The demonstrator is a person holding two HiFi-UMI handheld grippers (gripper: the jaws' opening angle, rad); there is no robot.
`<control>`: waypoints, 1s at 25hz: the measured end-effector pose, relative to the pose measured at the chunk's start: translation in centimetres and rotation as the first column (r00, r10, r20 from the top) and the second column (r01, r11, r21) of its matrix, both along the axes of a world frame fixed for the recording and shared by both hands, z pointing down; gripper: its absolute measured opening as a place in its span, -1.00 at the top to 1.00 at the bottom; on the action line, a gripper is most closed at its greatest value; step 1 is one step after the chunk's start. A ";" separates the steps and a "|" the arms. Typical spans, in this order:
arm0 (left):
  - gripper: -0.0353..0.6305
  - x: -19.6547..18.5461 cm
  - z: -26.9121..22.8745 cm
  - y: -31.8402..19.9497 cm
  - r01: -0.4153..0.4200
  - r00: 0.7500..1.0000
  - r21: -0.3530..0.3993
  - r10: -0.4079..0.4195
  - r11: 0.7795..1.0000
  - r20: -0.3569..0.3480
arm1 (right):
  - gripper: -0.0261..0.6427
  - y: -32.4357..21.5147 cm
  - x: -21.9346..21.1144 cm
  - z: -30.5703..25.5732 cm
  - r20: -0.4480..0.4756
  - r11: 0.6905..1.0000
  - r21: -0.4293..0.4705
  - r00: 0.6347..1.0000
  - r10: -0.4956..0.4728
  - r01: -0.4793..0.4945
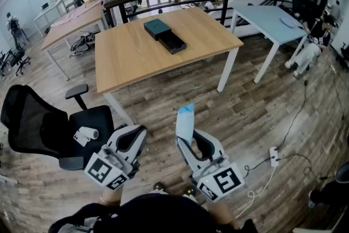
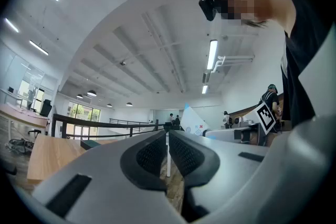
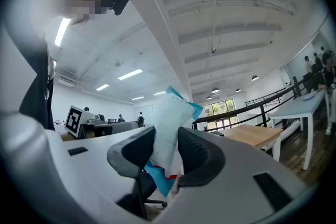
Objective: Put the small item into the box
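Sitting on the table (image 1: 125,57) well ahead of you, the box (image 1: 156,28) is dark teal. Its black tray (image 1: 173,42) is slid out on the near side. From your head view the tray's inside shows only as a dark hollow, and you cannot tell whether anything lies in it. No lettering can be made out on the box.

Your right gripper (image 1: 191,142) is clamped on the packet (image 1: 185,121), the small item of the task. In the right gripper view both pads (image 3: 197,152) press on its lower half. The packet (image 3: 170,123) stands upright between them, its top well clear of the fingertips. It is white with blue edges and a bit of red near the bottom. There is fine print on its face, too small to read. You hold it low in front of your body, over the floor, well apart from the box and short of the table's near edge.

Your left gripper (image 1: 136,135) sits beside the right one, and in its own view the left gripper (image 2: 168,147) has its jaws drawn together, a bare slit between the pads and nothing in them.

Each gripper's cube (image 1: 226,180) carries black-and-white square markers, not words. To your left a black chair (image 1: 32,117) has a white roll (image 1: 87,133) on its seat.
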State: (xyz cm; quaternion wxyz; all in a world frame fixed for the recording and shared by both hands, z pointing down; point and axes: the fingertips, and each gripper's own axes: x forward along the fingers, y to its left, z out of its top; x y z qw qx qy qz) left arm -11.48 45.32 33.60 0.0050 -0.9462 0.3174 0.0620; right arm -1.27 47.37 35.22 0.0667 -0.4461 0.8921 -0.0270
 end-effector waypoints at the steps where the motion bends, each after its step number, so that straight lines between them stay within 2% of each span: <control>1: 0.82 0.1 -0.1 0.1 0.000 1.000 0.001 0.000 1.000 0.001 | 0.49 0.1 0.1 0.0 0.003 1.000 -0.001 1.000 -0.002 0.002; 6: 0.82 1.1 -0.3 0.4 0.001 1.000 0.003 -0.001 1.000 0.006 | 0.49 0.3 1.1 0.0 0.042 1.000 -0.010 0.999 -0.010 0.010; 14: 0.82 3.1 0.2 1.1 0.013 1.000 -0.019 -0.013 1.000 0.027 | 0.49 0.9 3.3 0.3 0.047 1.000 -0.018 0.999 -0.017 0.018; 25: 0.82 8.6 0.7 2.3 -0.005 0.999 -0.030 0.006 1.000 0.045 | 0.49 2.5 8.6 0.9 0.078 0.999 -0.039 0.997 -0.006 0.009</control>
